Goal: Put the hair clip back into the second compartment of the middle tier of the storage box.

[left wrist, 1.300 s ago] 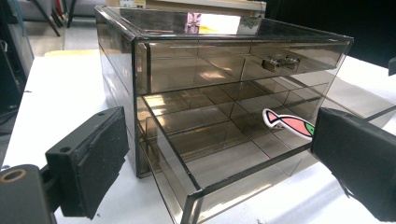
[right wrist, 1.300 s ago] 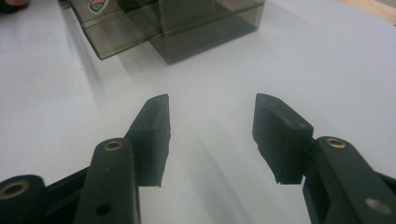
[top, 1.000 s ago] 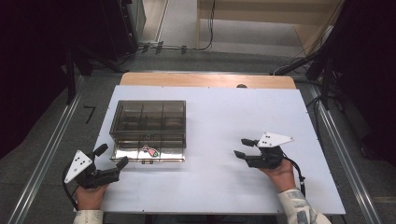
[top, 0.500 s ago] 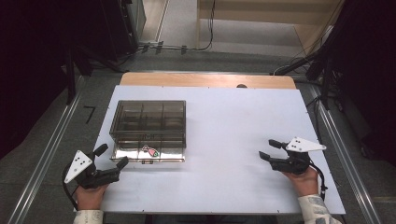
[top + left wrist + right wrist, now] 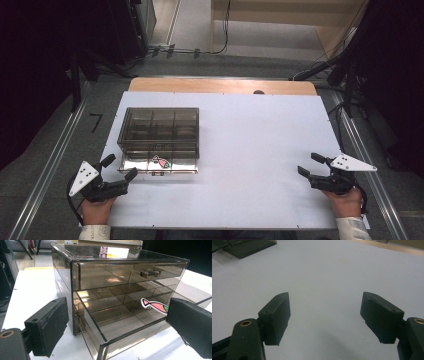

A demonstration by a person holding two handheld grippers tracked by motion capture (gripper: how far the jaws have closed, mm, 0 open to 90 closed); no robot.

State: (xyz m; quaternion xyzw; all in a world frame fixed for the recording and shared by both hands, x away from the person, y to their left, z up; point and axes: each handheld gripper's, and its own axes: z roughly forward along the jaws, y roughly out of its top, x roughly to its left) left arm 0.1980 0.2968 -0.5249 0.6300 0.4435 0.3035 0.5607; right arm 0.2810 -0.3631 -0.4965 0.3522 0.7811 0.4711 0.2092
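Observation:
A smoky clear plastic drawer cabinet [image 5: 159,131] stands on the left half of the white table [image 5: 250,140]. Its bottom drawer [image 5: 117,327] is pulled out toward me, and a small pink and green fish-shaped sticker [image 5: 154,305] lies inside it [image 5: 161,162]. My left gripper [image 5: 119,167] is open, at the table's near left corner, pointing at the drawer's front left corner with nothing between its jaws. My right gripper [image 5: 311,164] is open and empty, low over the bare table at the near right edge.
A wooden strip [image 5: 222,86] runs along the table's far edge. Metal rails [image 5: 50,165] flank the table on both sides. Cables [image 5: 200,50] lie on the floor beyond. The cabinet's upper drawer with a metal handle [image 5: 149,273] is closed.
My right gripper has moved to the right, from the table's middle right out to its near right edge. The left gripper and the cabinet have stayed still.

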